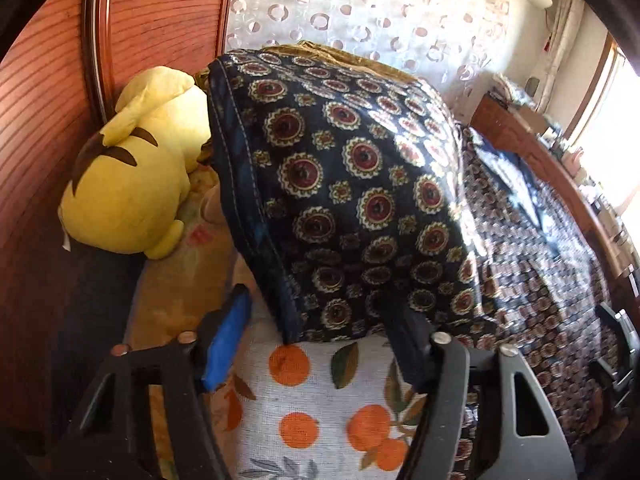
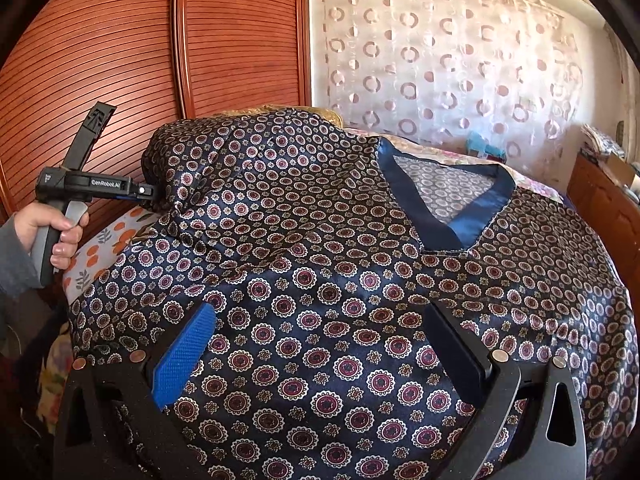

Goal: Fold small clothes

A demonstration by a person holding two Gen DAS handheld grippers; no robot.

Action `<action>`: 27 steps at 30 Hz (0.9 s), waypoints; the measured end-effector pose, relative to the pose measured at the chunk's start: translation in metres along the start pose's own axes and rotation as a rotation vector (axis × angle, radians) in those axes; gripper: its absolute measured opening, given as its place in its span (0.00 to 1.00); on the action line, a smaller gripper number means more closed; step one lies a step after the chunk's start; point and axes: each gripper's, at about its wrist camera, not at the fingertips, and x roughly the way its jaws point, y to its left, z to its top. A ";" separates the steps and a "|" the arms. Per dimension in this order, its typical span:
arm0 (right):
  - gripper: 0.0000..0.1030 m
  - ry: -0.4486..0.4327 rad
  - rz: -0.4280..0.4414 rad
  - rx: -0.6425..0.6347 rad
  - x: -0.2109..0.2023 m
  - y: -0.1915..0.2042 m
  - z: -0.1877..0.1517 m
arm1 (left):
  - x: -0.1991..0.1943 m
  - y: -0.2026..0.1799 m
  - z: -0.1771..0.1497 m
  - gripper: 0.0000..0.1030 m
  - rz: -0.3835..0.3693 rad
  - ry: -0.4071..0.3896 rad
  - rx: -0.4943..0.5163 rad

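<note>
Navy satin medallion-print top [image 2: 360,280] lies spread on the bed; left tongs [image 2: 150,192] seem to pinch its sleeve, lifting it inward for a fold, though wrist view leaves this uncertain. Right tongs [image 2: 320,352] hover open above the body.

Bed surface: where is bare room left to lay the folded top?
Little. The patterned top covers most of the bed. Bare orange-print sheet shows only under the left gripper, beside the sleeve. The yellow plush toy crowds the wardrobe side.
</note>
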 end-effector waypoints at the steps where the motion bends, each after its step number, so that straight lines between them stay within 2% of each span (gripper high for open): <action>1: 1.00 0.000 -0.001 -0.002 0.000 0.001 0.000 | 0.004 0.001 0.000 0.56 0.016 0.016 0.007; 5: 1.00 0.001 -0.002 -0.004 0.000 0.001 -0.001 | 0.006 0.003 -0.003 0.54 0.017 0.021 0.011; 8: 1.00 0.005 0.002 0.006 0.001 -0.001 -0.001 | 0.001 -0.002 -0.005 0.47 0.066 -0.003 0.051; 11: 1.00 0.007 0.003 0.010 0.001 -0.002 -0.001 | -0.004 -0.011 -0.008 0.46 0.101 -0.025 0.086; 13: 1.00 0.006 0.001 0.008 0.001 -0.001 -0.002 | -0.009 -0.017 -0.010 0.45 0.085 -0.045 0.092; 17: 1.00 0.006 0.001 0.008 0.000 -0.001 -0.002 | -0.002 -0.021 -0.010 0.43 0.075 -0.031 0.108; 19: 1.00 0.005 0.001 0.008 0.000 -0.001 -0.002 | -0.001 -0.022 -0.006 0.35 0.068 -0.033 0.108; 21: 1.00 0.004 0.002 0.010 0.000 -0.002 -0.002 | -0.001 -0.021 -0.002 0.17 0.054 -0.026 0.101; 22: 1.00 0.004 0.002 0.011 0.000 -0.001 -0.003 | -0.001 -0.021 -0.003 0.10 0.040 -0.022 0.098; 27: 1.00 0.003 0.006 0.017 -0.001 -0.004 -0.004 | -0.023 -0.019 -0.002 0.05 0.001 -0.075 0.081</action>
